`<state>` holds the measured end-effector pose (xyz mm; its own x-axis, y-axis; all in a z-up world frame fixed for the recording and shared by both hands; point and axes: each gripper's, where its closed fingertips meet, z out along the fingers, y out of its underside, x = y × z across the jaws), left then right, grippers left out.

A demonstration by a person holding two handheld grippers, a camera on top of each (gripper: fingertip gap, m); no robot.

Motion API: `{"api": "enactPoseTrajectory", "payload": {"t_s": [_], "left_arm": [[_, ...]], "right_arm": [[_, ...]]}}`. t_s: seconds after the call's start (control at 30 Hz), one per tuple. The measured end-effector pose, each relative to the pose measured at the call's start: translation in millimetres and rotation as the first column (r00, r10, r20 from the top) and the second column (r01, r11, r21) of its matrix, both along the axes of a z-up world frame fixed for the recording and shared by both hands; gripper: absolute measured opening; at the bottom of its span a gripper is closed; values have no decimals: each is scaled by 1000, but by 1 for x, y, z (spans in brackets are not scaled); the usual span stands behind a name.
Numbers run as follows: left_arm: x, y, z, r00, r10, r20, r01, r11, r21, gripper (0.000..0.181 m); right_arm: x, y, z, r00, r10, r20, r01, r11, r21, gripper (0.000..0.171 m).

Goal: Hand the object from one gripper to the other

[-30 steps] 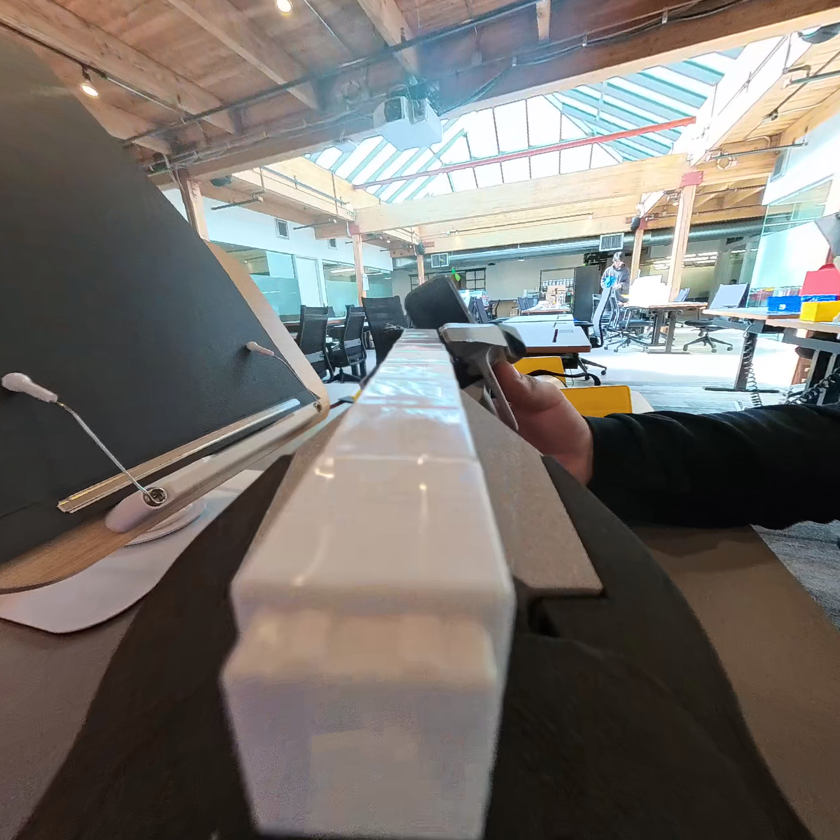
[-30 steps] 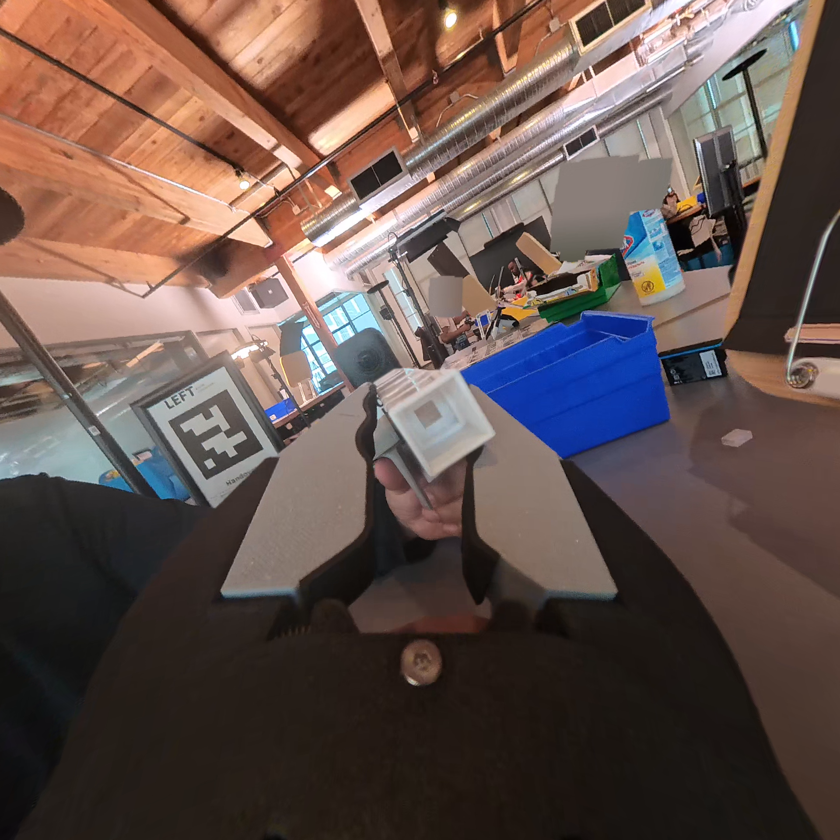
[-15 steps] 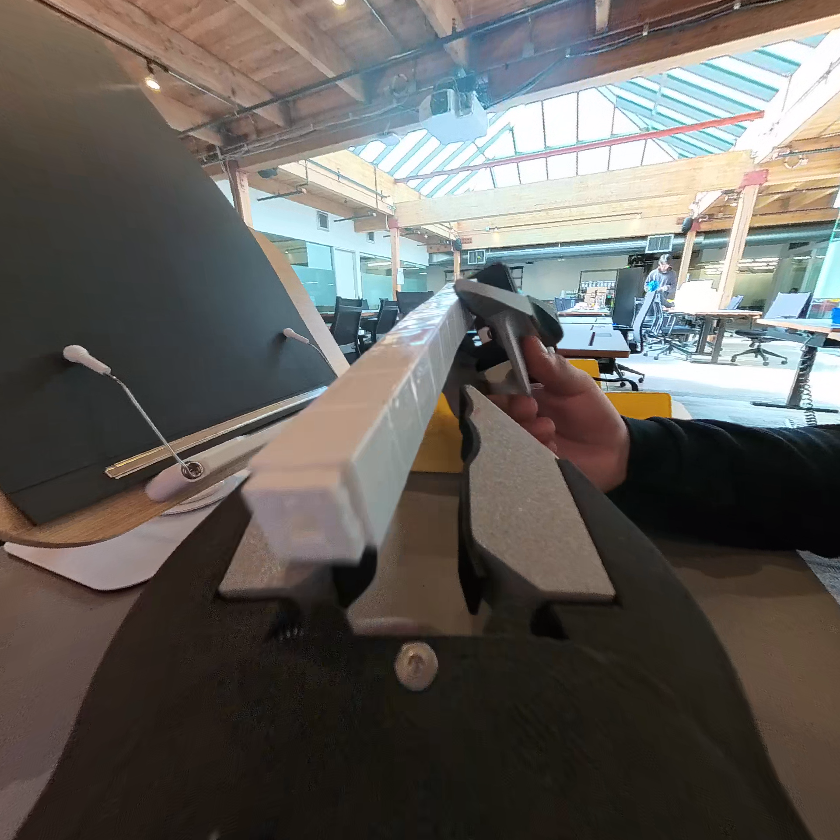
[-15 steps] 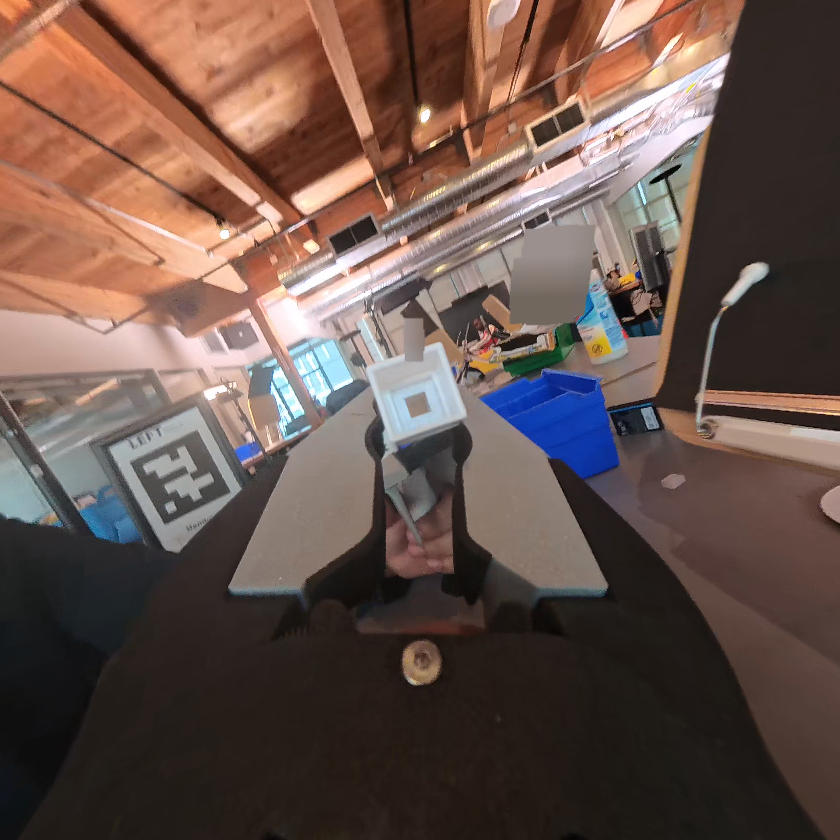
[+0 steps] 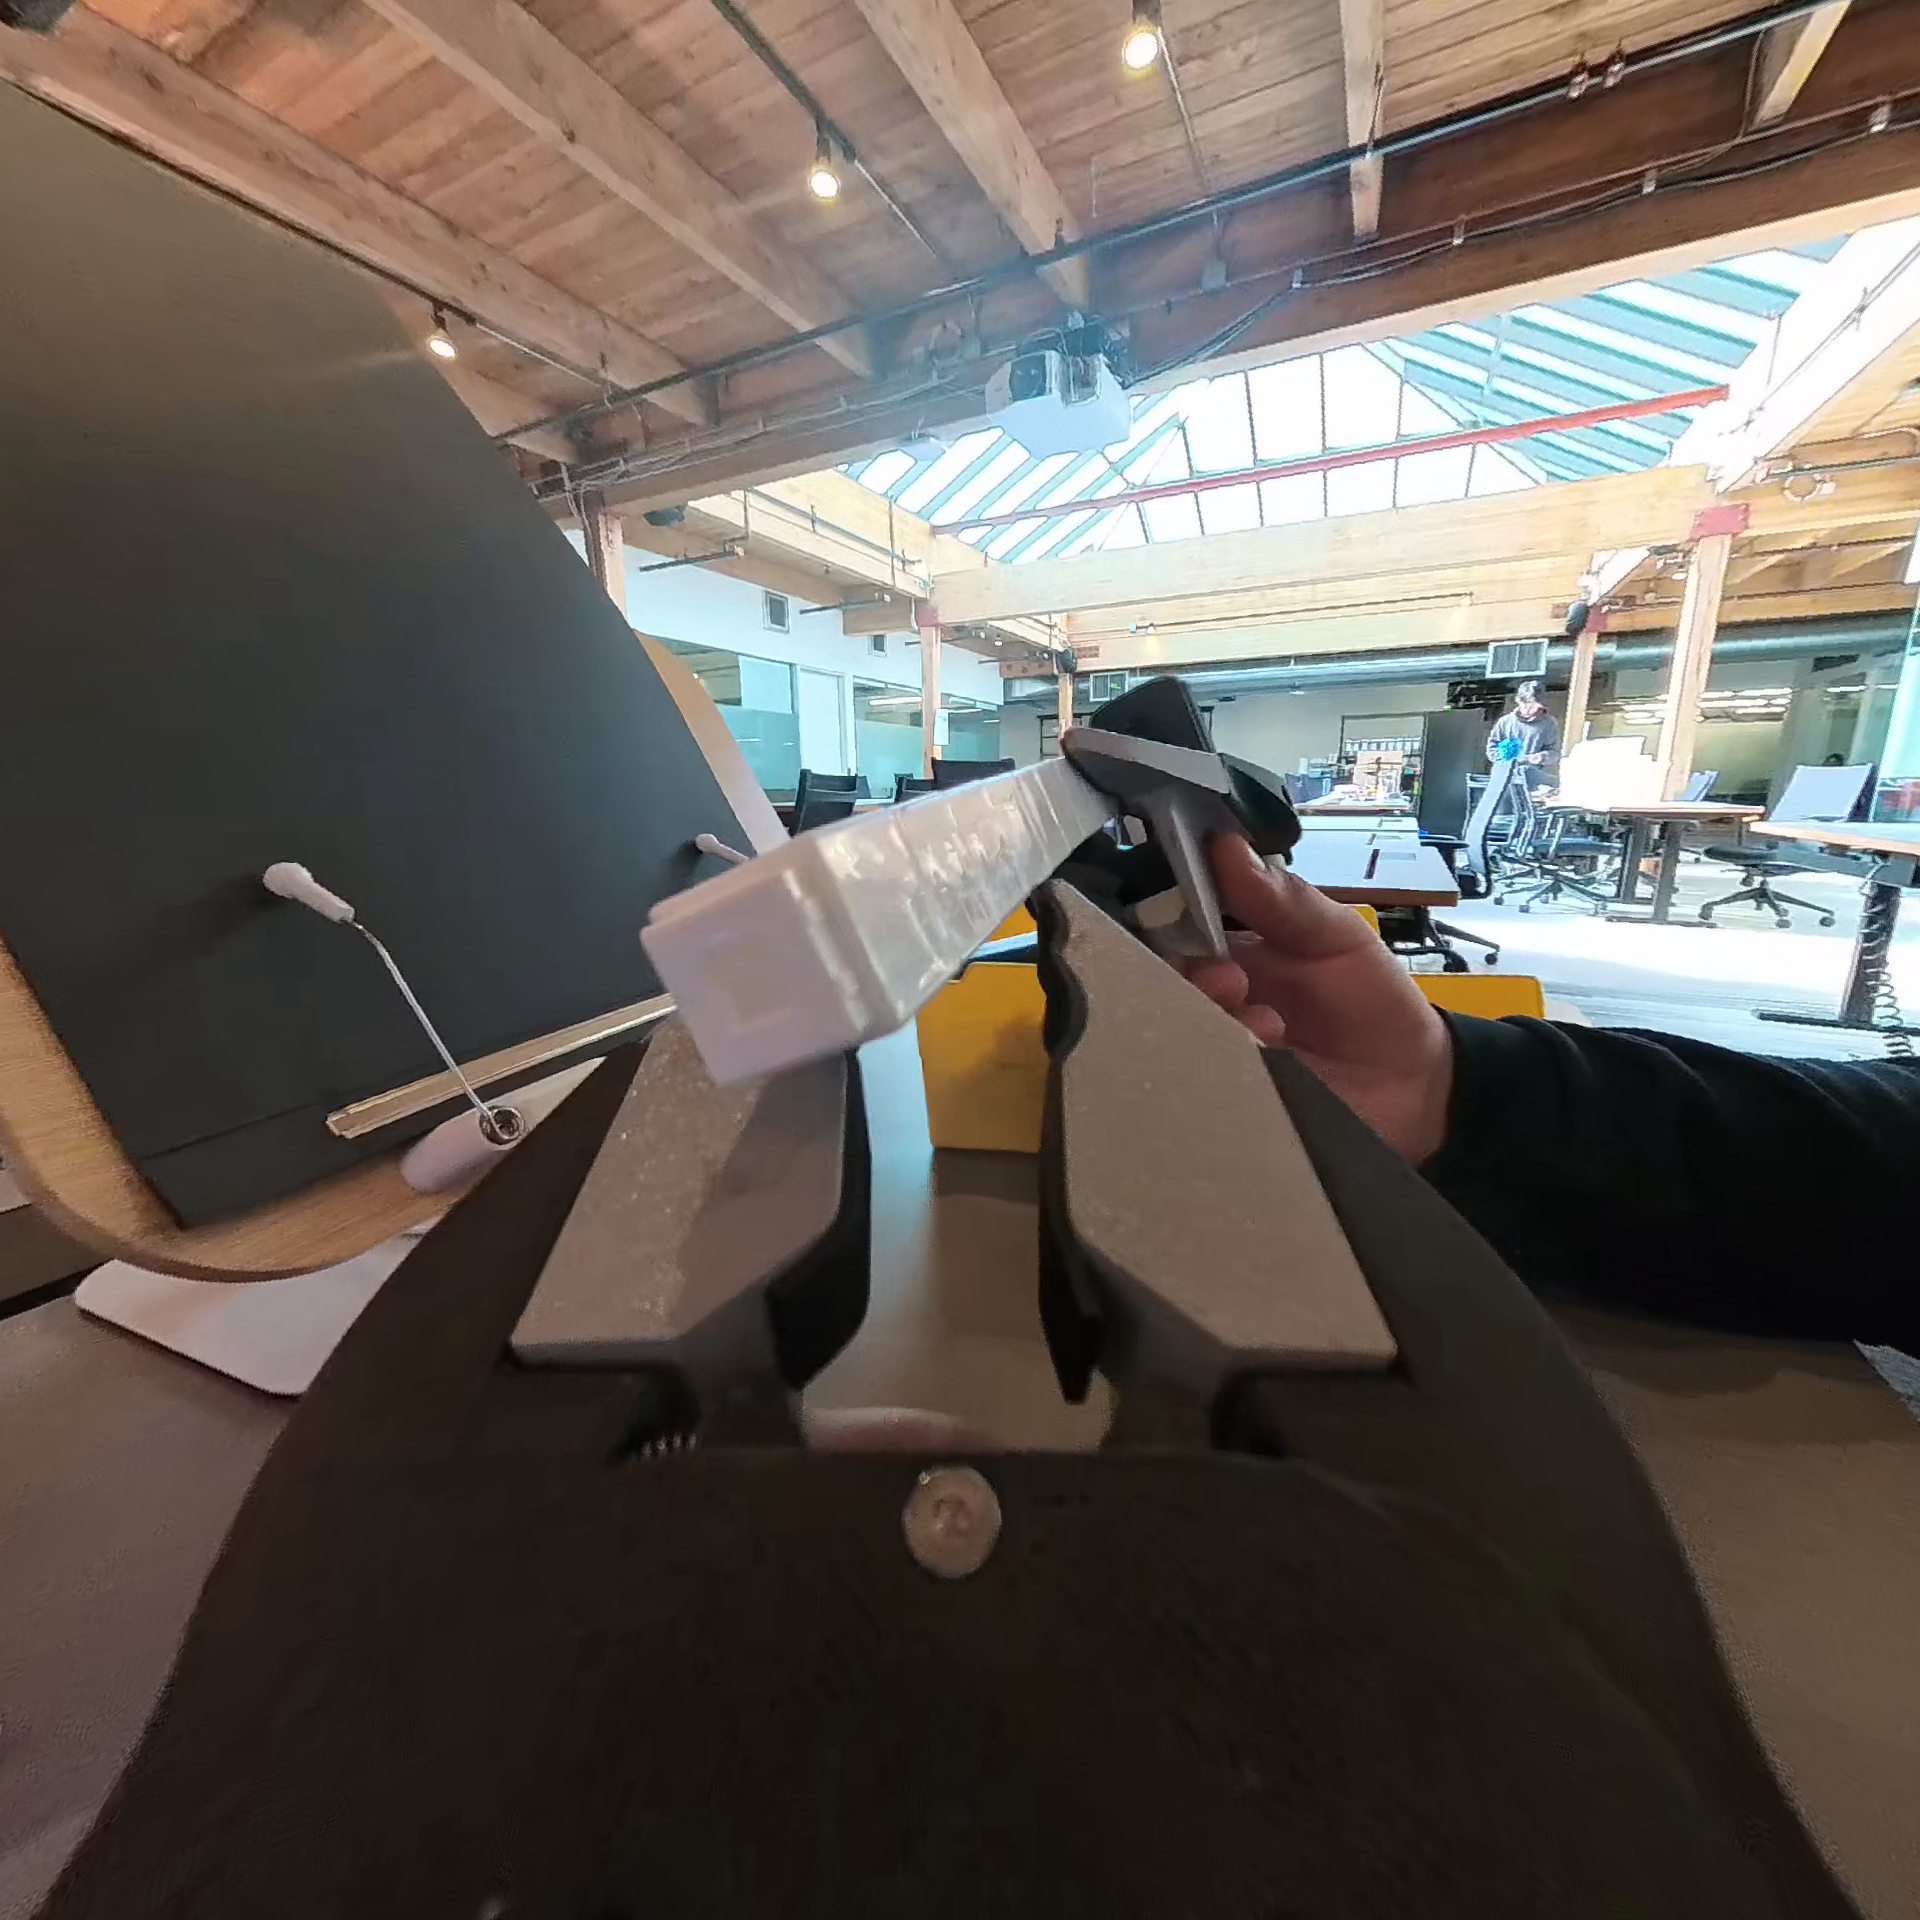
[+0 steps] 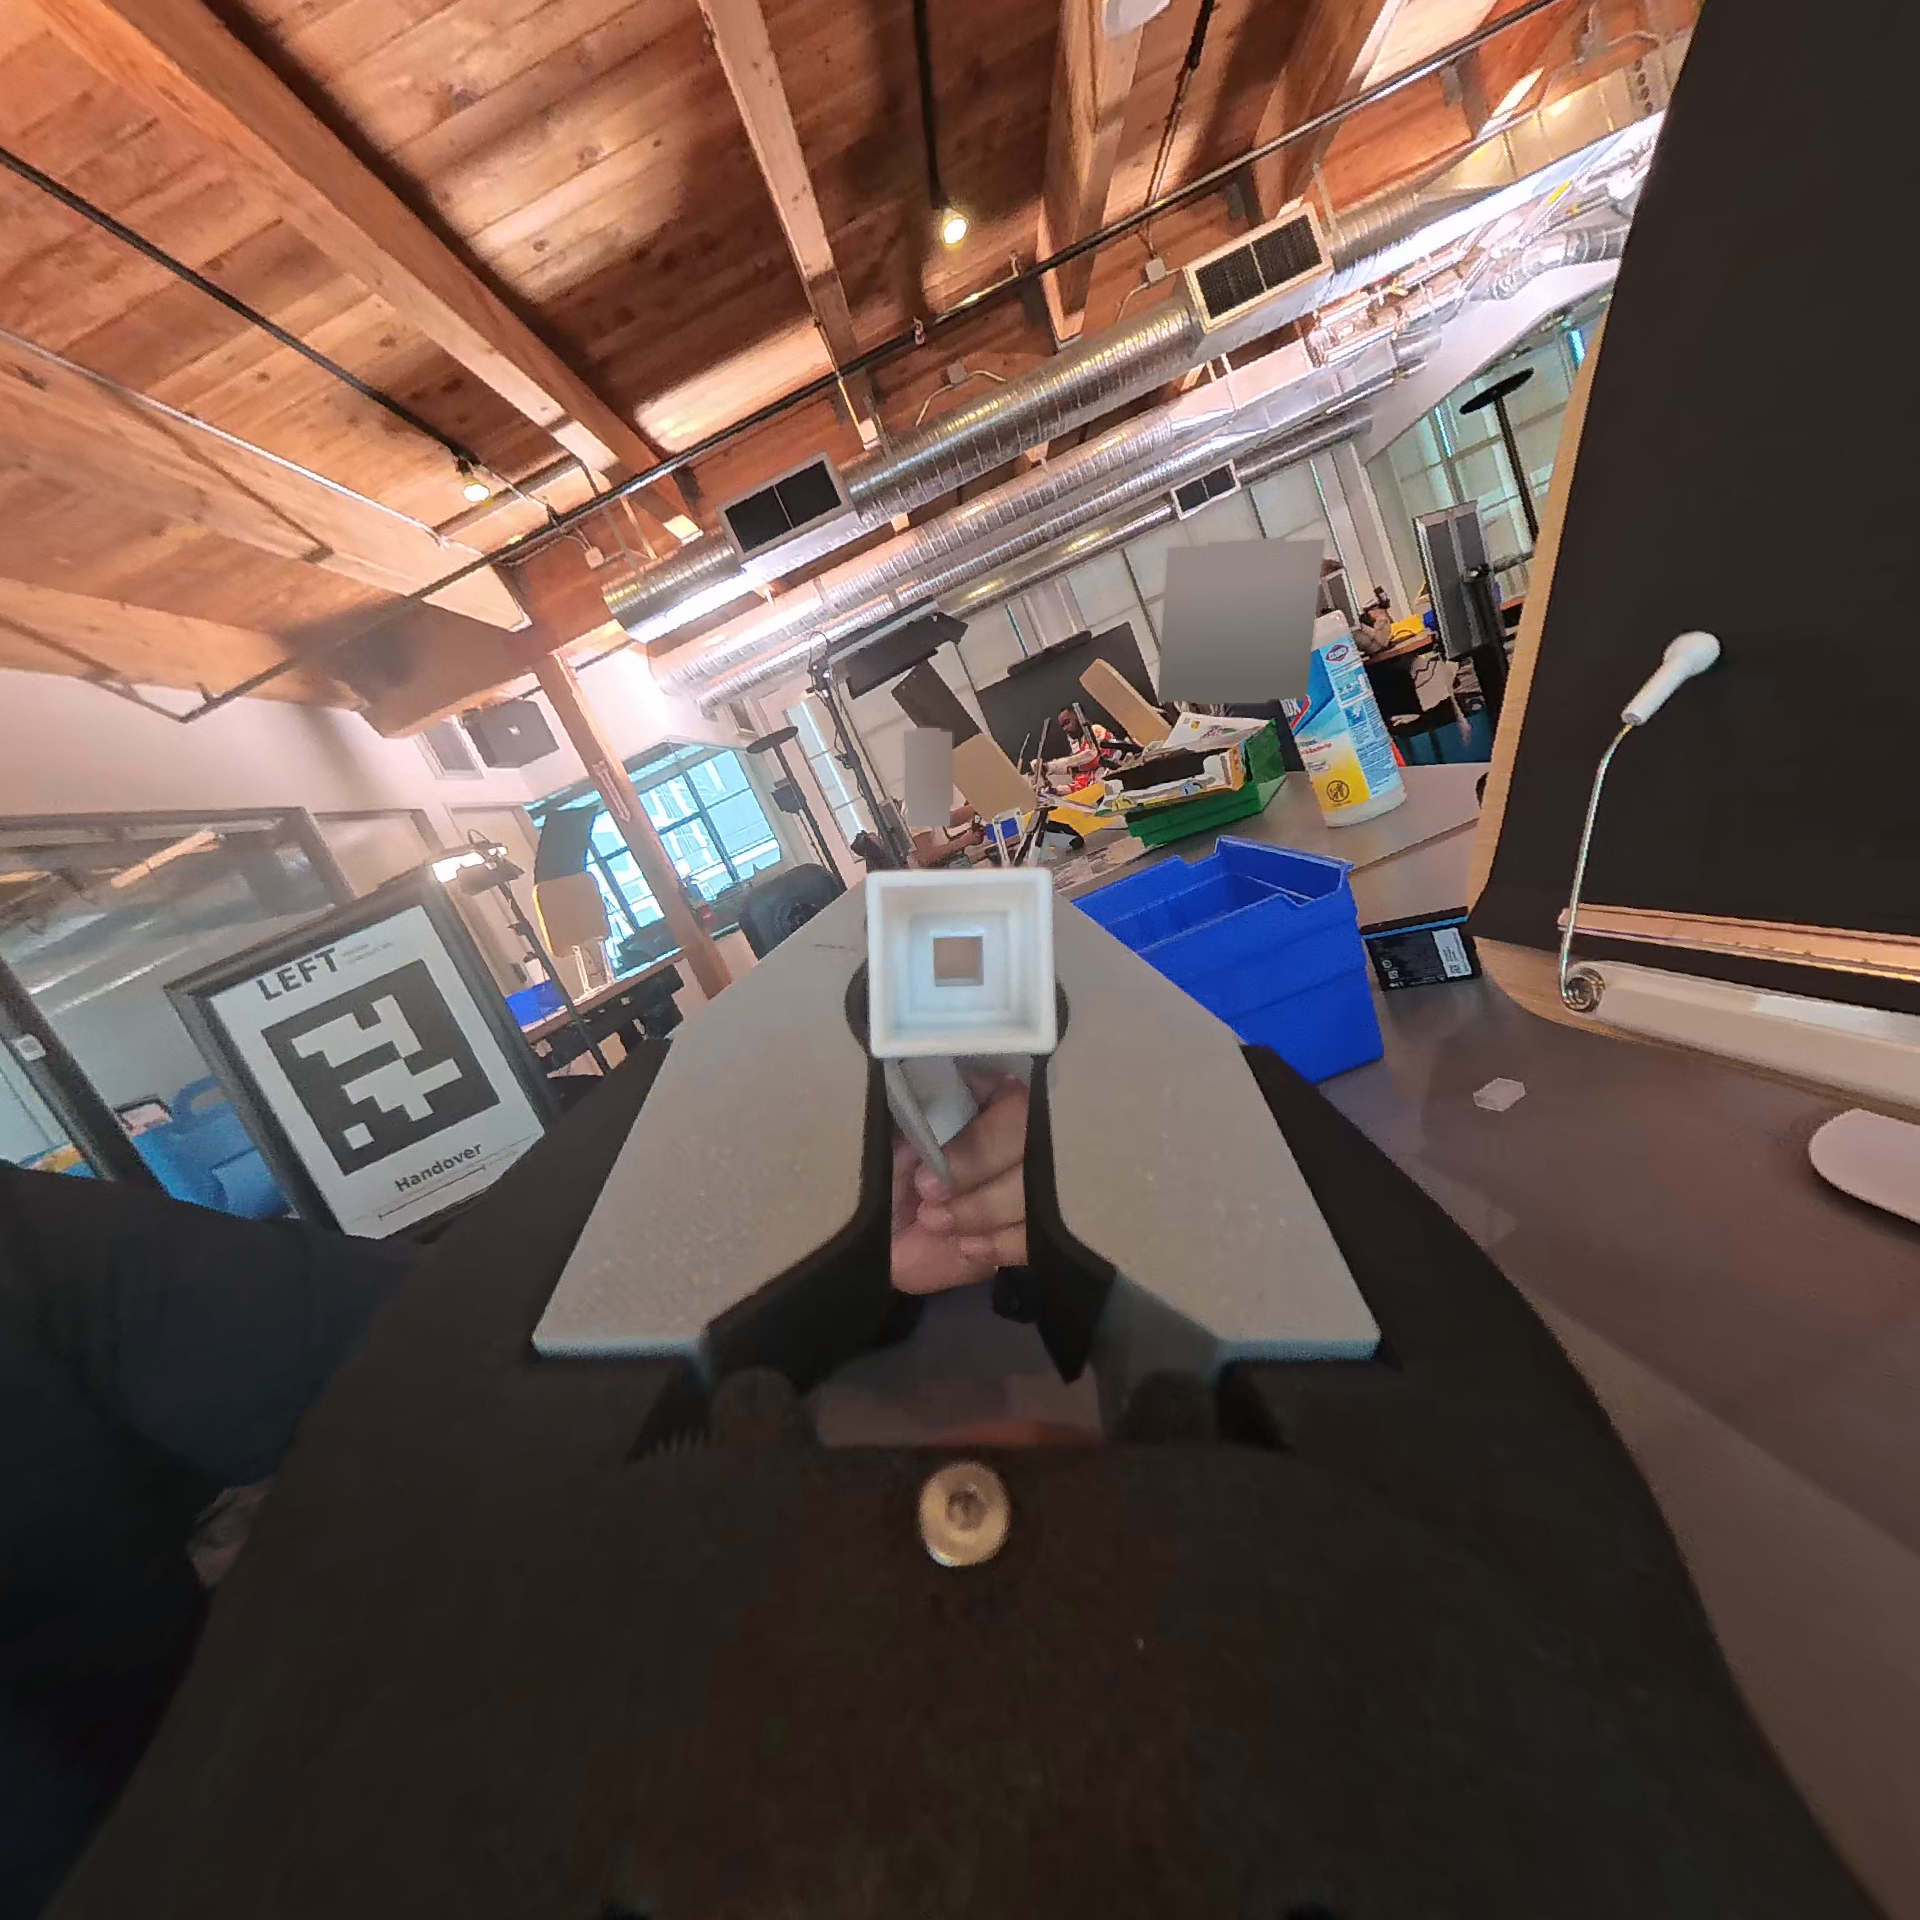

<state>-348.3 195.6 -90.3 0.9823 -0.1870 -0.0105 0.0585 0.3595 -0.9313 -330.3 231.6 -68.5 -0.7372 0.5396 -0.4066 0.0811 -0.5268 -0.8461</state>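
Observation:
The object is a long white square tube (image 5: 914,904), hollow at the end. In the left wrist view it slants over my left gripper's left finger, clear of the jaws. My left gripper (image 5: 951,966) is open and empty. The right gripper (image 5: 1153,758) grips the tube's far end, with a hand (image 5: 1330,997) and a black sleeve behind it. In the right wrist view the tube (image 6: 961,961) shows end-on between the fingertips of my right gripper (image 6: 961,977), which is shut on it. A hand on the left gripper's handle shows through the gap.
A black board on a curved wooden stand (image 5: 260,727) stands close at the left; it also shows in the right wrist view (image 6: 1766,623). A yellow bin (image 5: 977,1060) sits ahead on the table. A blue bin (image 6: 1236,956), a framed marker sign (image 6: 364,1060) and a wipes canister (image 6: 1351,727) lie beyond. The grippers' ends are close to 5 cm from one another.
The tube lay between my left gripper's jaws a second ago. The left jaws have opened and the tube has come out, up and to the left, held only by the right gripper.

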Motion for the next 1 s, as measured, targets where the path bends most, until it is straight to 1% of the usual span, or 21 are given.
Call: {"api": "enactPoseTrajectory", "payload": {"t_s": [0.03,0.1,0.13,0.17,0.23,0.37,0.4,0.43,0.47,0.57,0.63,0.77,0.87,1.0], "left_arm": [[-1,0,0,1000,5,8,-5,1000,-3,30],[-4,1,0,999,11,40,-10,1000,-5,49],[-4,2,0,999,4,51,-3,1000,-10,51],[-4,2,0,999,-1,54,2,1000,-9,51],[-3,0,1,999,-9,44,9,1000,5,43],[8,-4,4,993,-104,55,103,994,21,28],[12,-6,6,986,-149,78,147,989,33,28],[15,-9,8,975,-199,104,196,980,41,34],[16,-10,9,968,-221,120,217,975,43,33],[13,-9,7,980,-184,81,182,983,35,24],[14,-10,7,981,-183,63,181,983,34,24],[19,-14,12,979,-199,41,196,979,63,24],[23,-15,12,976,-215,31,213,975,68,24],[30,-11,7,973,-232,7,231,972,35,24]], "right_arm": [[0,1,-1,1000,0,4,0,1000,-4,20],[-1,1,-2,1000,2,10,-2,1000,-4,20],[-1,0,-2,1000,3,12,-3,1000,0,20],[-1,-1,-3,1000,7,11,-7,1000,1,20],[0,-2,-3,1000,21,13,-21,1000,-1,20],[1,-3,-2,999,39,12,-38,999,-16,20],[1,-3,-2,999,40,10,-40,999,-14,21],[2,-4,-2,999,41,8,-41,999,-12,21],[2,-4,-1,999,42,6,-42,999,-9,21],[3,-6,-2,999,48,5,-48,999,2,21],[3,-7,-2,999,53,-2,-53,999,6,18],[8,-14,1,996,82,-30,-82,997,16,23],[10,-26,-4,995,92,-39,-88,992,94,22],[9,-42,-14,995,96,-29,-89,978,191,22]]}}
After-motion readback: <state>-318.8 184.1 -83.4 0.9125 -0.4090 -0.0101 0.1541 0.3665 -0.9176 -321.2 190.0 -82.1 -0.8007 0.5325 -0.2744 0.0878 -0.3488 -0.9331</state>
